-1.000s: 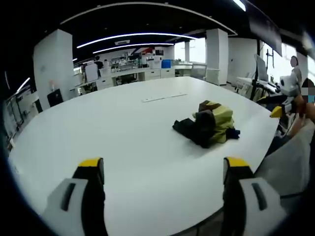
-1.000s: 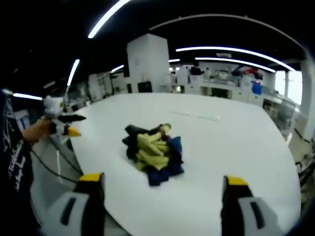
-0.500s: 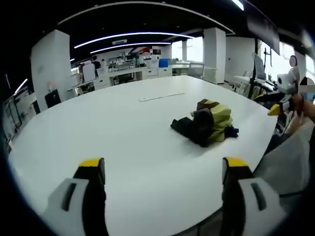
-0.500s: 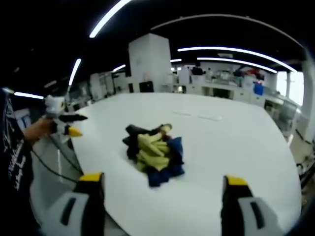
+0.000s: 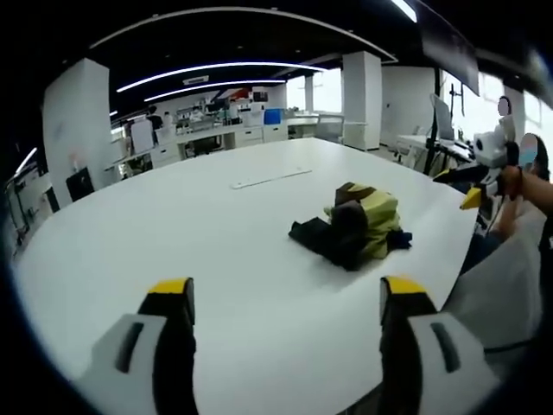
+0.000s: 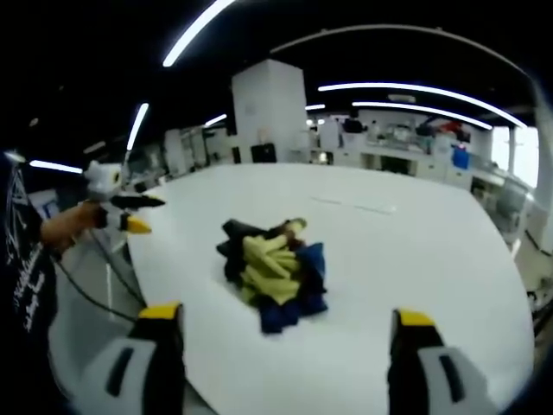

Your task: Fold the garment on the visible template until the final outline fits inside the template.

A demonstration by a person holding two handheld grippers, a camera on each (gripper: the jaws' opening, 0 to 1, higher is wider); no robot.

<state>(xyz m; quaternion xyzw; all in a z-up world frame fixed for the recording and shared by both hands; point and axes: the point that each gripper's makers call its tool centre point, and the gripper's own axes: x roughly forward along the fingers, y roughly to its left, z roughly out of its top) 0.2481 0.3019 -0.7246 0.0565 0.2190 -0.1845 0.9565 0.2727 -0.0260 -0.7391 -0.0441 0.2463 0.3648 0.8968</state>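
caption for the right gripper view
Crumpled garment on a white table, between the open right gripper jaws.

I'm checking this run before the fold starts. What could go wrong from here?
1. The garment lies crumpled in a heap near the edge of the white table; a careless pull toward the person might drag part of it over the rim.
2. Yellow, blue and dark layers are bunched together, so an open right gripper or left gripper could pinch several layers at once and spread it unevenly.
3. I cannot make out a template outline on the table, so alignment may be hard to judge.
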